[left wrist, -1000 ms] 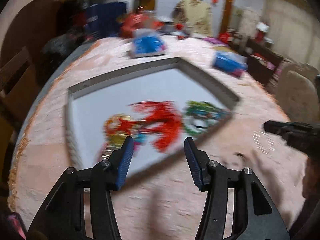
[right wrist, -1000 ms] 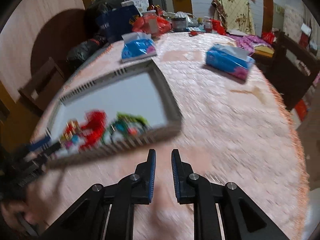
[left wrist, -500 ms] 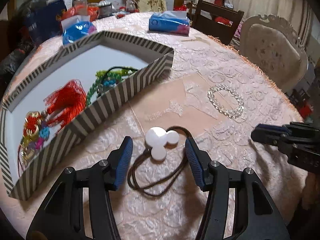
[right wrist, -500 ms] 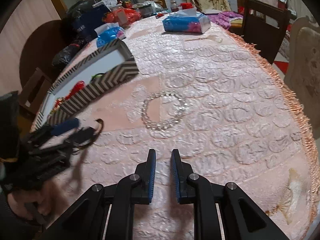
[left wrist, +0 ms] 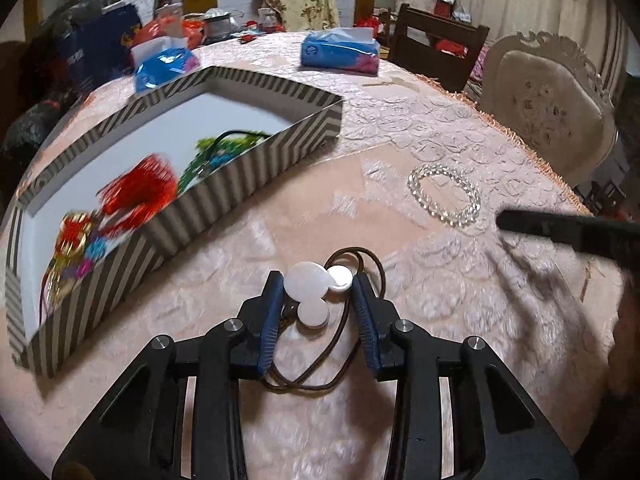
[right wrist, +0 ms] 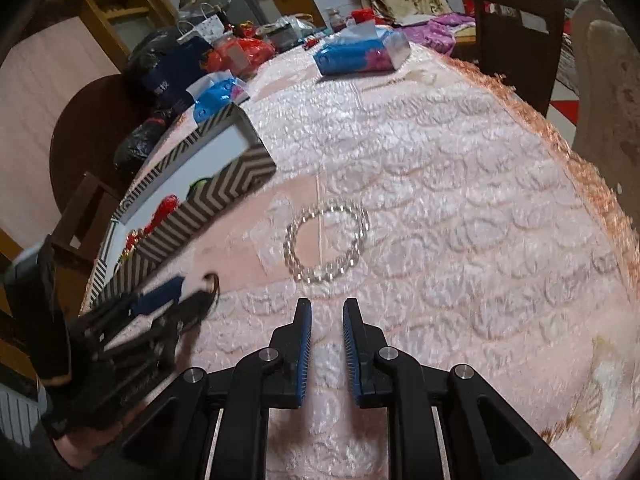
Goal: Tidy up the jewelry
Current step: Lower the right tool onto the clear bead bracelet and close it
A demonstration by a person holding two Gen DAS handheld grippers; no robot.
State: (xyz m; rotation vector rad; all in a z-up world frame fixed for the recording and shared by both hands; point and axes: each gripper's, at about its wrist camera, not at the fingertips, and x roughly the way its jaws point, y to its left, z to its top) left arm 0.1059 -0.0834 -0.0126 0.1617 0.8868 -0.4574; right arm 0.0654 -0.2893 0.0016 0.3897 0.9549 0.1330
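- Change vs half a sec ago: left gripper [left wrist: 318, 286] jaws were wide either side of the white pendant [left wrist: 316, 290]; now narrowed right onto it, pads touching the discs on both sides. Means the pick is basically made, lift comes next (my read).
- Pendant = three white discs on a brown cord [left wrist: 320, 376]; cord loops lie on the pink tablecloth [left wrist: 460, 128], partly under and between the fingers. Cord could drag or snag on lift.
- Left tool: clamped on pendant, gap only as wide as the discs. Not yet lifted, pendant looks to sit on the cloth.
- Right gripper [right wrist: 323, 320]: nearly together, small gap, holds nothing, hovers over cloth. Has come closer to the clear bead bracelet [right wrist: 325, 245], which lies flat just ahead of its tips — likely next item.
- Striped box [left wrist: 240, 184] sits to the left of the pendant, near; red tassel [left wrist: 140, 192] and green beads [left wrist: 216, 152] already inside. Pendant and bracelet outside, so task is partway.
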